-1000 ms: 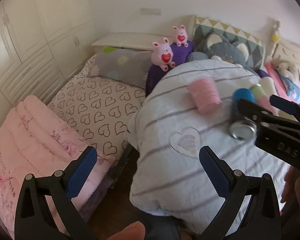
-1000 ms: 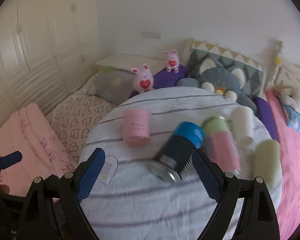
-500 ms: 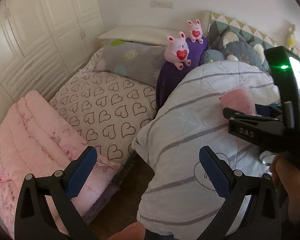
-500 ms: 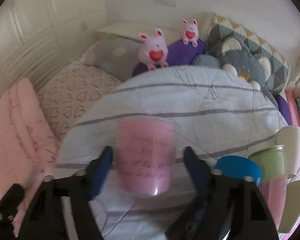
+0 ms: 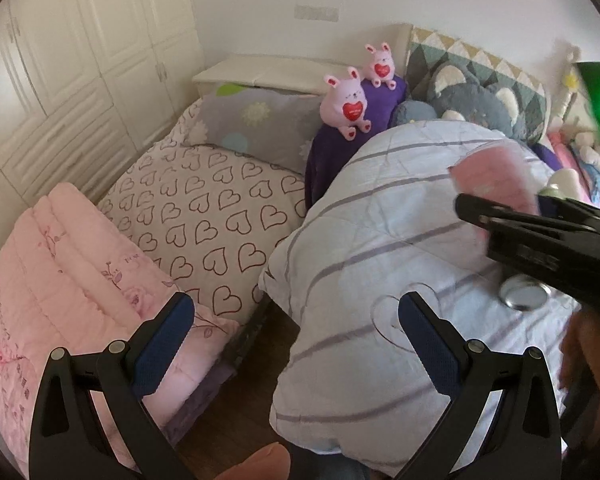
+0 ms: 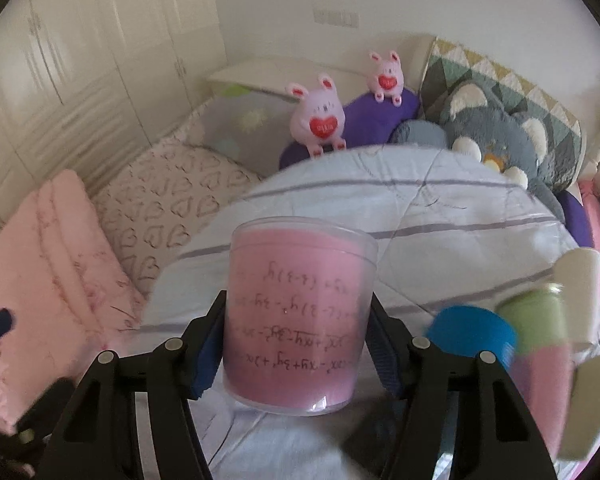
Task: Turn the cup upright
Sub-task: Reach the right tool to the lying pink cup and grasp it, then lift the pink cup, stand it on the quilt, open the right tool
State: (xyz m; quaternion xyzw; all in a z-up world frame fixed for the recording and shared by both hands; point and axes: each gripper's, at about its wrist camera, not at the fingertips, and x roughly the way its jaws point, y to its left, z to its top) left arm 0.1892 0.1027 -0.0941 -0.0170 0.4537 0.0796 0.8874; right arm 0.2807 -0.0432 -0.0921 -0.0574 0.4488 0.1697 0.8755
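Right now your right tool (image 6: 296, 344) is clamped on the pink cup (image 6: 300, 320), its blue pads pressed against both sides of the cup's lower half. You are holding the cup over the striped quilt (image 6: 440, 216); the writing on its wall reads upside down, and the clear rim-like band sits at the top. From your left wrist view, the same cup (image 5: 496, 184) appears blurred above the quilt (image 5: 364, 240), partly behind the black arm of your right tool.

Your left tool (image 5: 296, 336) stands wide apart with nothing between its pads, hanging over the gap between the striped quilt and the heart-print blanket (image 5: 204, 220).

Just to the right of the held cup lie a blue-capped bottle (image 6: 472, 336), a green and pink cup (image 6: 536, 332) and a cream cup (image 6: 580, 280), all blurred. Two pink rabbit toys (image 6: 320, 120) sit on a purple cushion (image 6: 380, 116) beyond the quilt.
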